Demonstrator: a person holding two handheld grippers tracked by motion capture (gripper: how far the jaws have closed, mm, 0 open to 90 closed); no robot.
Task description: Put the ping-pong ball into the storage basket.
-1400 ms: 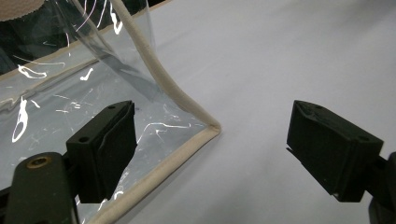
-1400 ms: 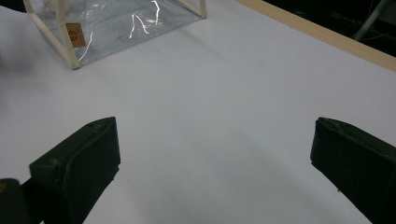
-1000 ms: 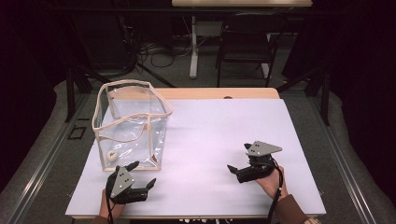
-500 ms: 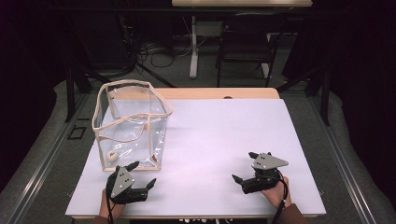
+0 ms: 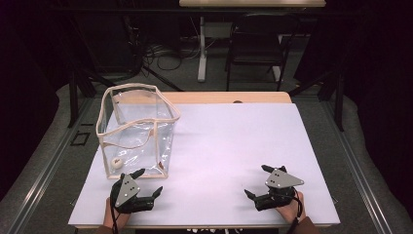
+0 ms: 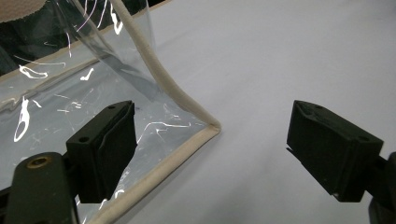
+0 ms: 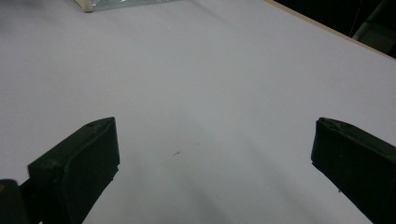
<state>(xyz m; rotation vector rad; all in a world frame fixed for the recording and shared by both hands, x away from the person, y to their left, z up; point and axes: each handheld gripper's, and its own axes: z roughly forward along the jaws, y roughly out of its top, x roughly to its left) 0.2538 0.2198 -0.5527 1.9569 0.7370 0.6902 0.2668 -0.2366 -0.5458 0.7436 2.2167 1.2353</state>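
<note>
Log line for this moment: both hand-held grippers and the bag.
left hand-held gripper: open, at bag corner, not touching | right hand-held gripper: open, over bare table | clear bag: upright, far left

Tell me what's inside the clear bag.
Through the clear bag one small round pale object shows, low at its near left corner, seemingly on the bottom. Otherwise it looks empty, though glare on the plastic could hide something small. What the object is can't be told.
</note>
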